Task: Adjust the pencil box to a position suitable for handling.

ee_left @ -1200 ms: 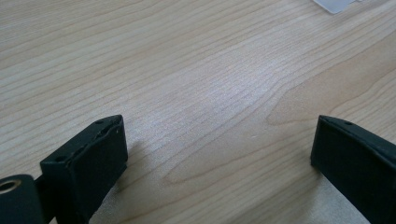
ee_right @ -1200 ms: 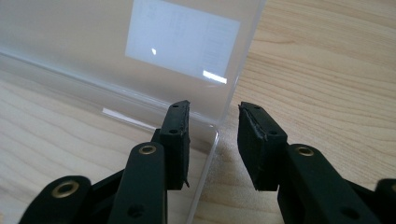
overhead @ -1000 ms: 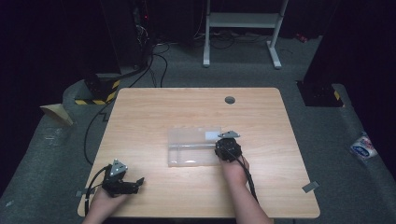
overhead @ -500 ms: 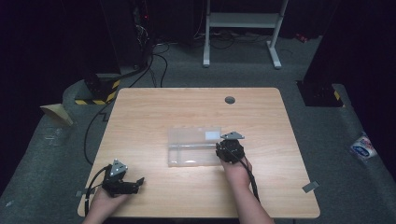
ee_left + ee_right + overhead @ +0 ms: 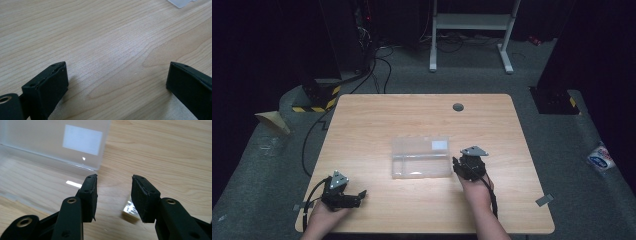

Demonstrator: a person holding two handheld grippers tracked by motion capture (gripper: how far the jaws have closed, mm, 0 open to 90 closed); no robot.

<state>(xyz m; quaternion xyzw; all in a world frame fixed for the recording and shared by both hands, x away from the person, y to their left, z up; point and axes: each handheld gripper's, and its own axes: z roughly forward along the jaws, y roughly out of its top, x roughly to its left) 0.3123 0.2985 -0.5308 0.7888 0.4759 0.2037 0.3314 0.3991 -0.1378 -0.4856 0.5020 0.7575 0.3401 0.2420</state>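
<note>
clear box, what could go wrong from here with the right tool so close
The right tool has just been opening, nothing between its jaws, right beside the clear box. The open lid stands next to one pad, so a sideways move may knock it. The box looks light and might slide across the table.

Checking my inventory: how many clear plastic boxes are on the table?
1. The clear plastic box lies open mid-table, just left of the right gripper; its white-labelled lid shows in the right gripper view.
</note>
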